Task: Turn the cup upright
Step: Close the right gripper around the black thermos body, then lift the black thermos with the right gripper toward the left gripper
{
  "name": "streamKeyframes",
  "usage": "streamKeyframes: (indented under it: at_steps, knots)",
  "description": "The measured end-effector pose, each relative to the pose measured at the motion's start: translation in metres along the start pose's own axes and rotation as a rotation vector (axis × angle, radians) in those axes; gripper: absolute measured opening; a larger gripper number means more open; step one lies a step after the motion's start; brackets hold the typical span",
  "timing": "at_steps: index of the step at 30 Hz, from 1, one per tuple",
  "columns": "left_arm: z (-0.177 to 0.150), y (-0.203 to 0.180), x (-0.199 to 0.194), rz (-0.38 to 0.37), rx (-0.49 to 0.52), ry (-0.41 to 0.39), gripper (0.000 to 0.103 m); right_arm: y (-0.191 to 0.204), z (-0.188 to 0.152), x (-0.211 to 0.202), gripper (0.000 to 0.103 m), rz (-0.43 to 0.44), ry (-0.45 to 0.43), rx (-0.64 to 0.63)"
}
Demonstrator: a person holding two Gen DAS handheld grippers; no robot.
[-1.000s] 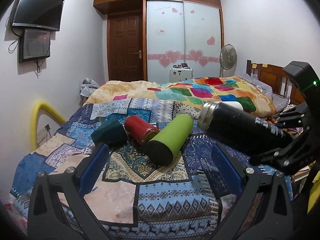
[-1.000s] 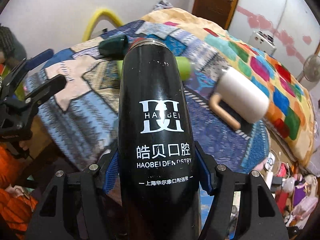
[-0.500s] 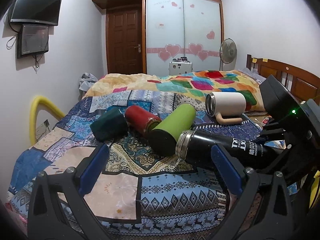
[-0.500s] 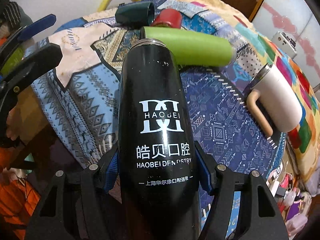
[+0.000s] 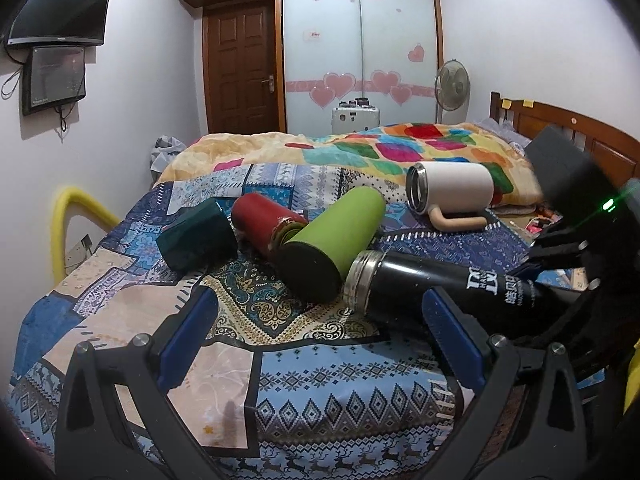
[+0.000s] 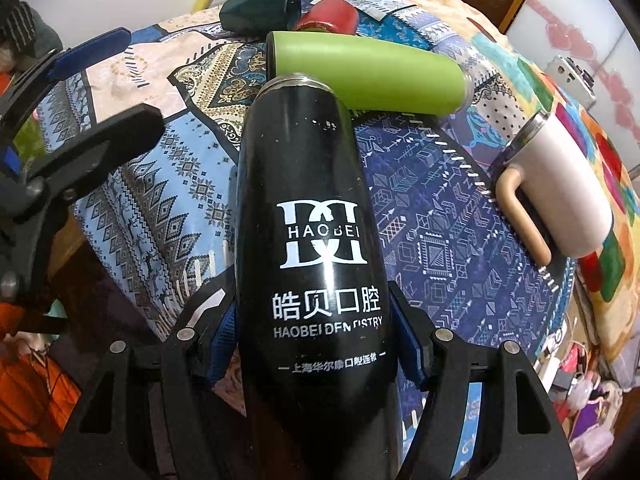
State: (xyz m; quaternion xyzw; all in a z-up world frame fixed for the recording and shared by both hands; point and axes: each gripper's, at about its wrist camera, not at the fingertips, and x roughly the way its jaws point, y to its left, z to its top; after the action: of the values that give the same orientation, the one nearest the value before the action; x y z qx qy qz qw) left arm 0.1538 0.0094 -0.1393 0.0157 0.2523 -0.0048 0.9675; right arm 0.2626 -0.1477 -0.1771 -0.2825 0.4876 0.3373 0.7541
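A black flask [image 6: 312, 248] with white lettering lies on its side, low over the patterned bedspread [image 5: 320, 380], its steel mouth beside the green cup. My right gripper [image 6: 316, 340] is shut on its lower body; the flask also shows in the left wrist view [image 5: 440, 288]. My left gripper [image 5: 320, 332] is open and empty above the spread, left of the flask. A green cup [image 5: 336, 236], a red cup [image 5: 264, 220], a dark green cup [image 5: 196, 236] and a white mug [image 5: 452, 192] with a beige handle all lie on their sides.
A colourful quilt [image 5: 400, 148] covers the far part of the bed. A wooden headboard [image 5: 560, 132] stands at right. A yellow padded rail [image 5: 68, 220] is at the left bed edge. Clutter lies on the floor to the right [image 6: 580, 392].
My right gripper has lowered the black flask from above the bed down to the spread beside the green cup. The left gripper has stayed open and nearly still.
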Motion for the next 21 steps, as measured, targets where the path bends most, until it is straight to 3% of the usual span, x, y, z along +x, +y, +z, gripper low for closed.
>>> streamKeyframes:
  at_steps: [6, 10, 13, 17, 21]
  knots:
    - [-0.004, 0.001, 0.009, 0.019, 0.007, 0.042, 0.103, -0.011, -0.013, -0.045, 0.064, 0.014, -0.114, 0.052]
    - [-0.009, -0.005, 0.018, 0.011, 0.018, 0.078, 0.103, -0.033, -0.026, -0.079, 0.079, -0.059, -0.235, 0.122]
    - [-0.012, -0.012, 0.027, 0.001, 0.025, 0.104, 0.103, -0.058, -0.038, -0.087, 0.081, -0.143, -0.283, 0.200]
    - [-0.011, -0.022, 0.041, -0.023, 0.024, 0.142, 0.103, -0.082, -0.050, -0.061, 0.081, -0.221, -0.233, 0.257]
    - [-0.009, -0.032, 0.051, -0.035, 0.041, 0.160, 0.103, -0.097, -0.058, -0.036, 0.081, -0.199, -0.182, 0.275]
